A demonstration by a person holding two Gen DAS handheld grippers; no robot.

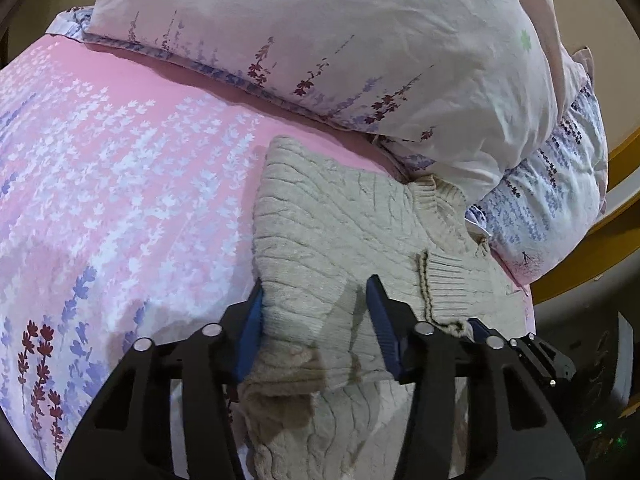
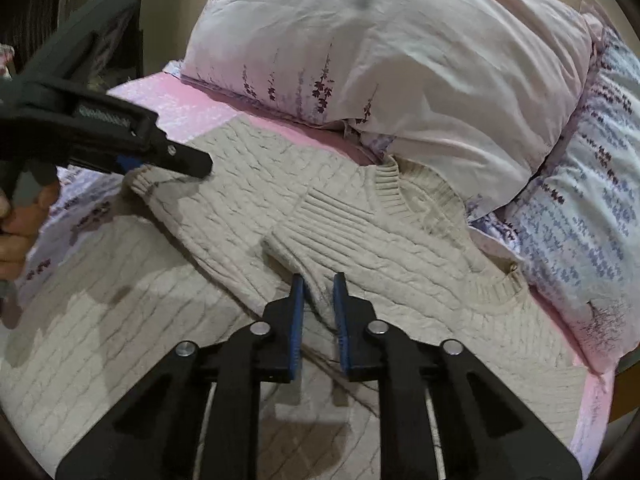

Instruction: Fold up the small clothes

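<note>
Two blue-padded black grippers on a beige cable-knit sweater [image 2: 360, 216] over pink floral bedsheet [image 1: 120, 152], left gripper [image 1: 316, 300] half-open around a thick fold, right gripper [image 2: 319, 280] narrowly pinching a sleeve ridge.

Light: soft, dimmish indoor | shadows: dark patches on the sweater [image 2: 360, 240] | edges: heavy fisheye bending; black corners; slight blur

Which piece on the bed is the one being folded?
Start at the big pale pillow at the head of the pink floral bed. Just in front of it lies a beige sweater, both grippers at it. It is the only cable-knit item, with a ribbed neckline; everything around it is smooth printed bedding.
</note>
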